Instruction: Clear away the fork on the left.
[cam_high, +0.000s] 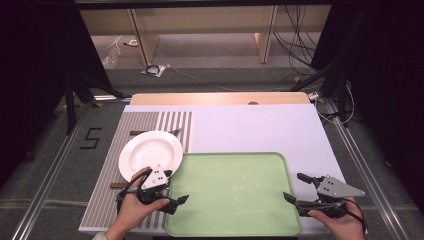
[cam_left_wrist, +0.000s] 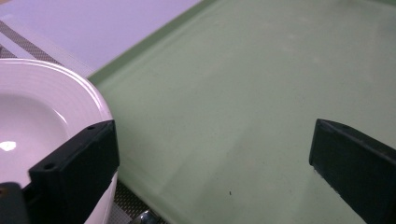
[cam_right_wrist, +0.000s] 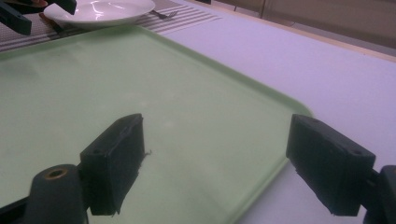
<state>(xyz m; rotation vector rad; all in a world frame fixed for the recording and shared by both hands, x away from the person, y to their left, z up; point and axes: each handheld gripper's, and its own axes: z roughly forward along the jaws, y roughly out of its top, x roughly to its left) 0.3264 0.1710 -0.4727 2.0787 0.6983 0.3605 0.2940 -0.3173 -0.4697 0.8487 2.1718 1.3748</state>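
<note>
At the far left of the high view lies a striped mat (cam_high: 107, 165), grey with white bars, on the white table (cam_high: 260, 127). On it sits the plate (cam_high: 151, 155): round, plain white and glossy, with a broad rim marked by faint concentric ridges and a shallow well that catches the light. A dark-handled utensil (cam_high: 136, 133) pokes out from behind its far edge, and another dark handle (cam_high: 117, 185) shows at its near left edge.

The left gripper (cam_high: 175, 187) is held at the plate's near right edge, just where the plate meets the tray. Its jaws stand wide apart with nothing between them. In the left gripper view one jaw stands over the plate's rim (cam_left_wrist: 70, 93) and the other hangs above the tray (cam_left_wrist: 224, 93); whether the first jaw touches the rim I cannot tell.

The tray (cam_high: 280, 165) comes next: pale green, rectangular with rounded corners and a low raised lip, its left edge touching or just beside the plate. Its surface is bare and slightly scuffed.

At the right, the right gripper (cam_high: 295, 187) is held at the tray's near right corner, jaws spread wide and gripping nothing. In the right gripper view one jaw stands above the tray (cam_right_wrist: 116, 70) and the other above the table (cam_right_wrist: 327, 70) beyond the lip, with the plate (cam_right_wrist: 100, 9) well apart at the far end.
</note>
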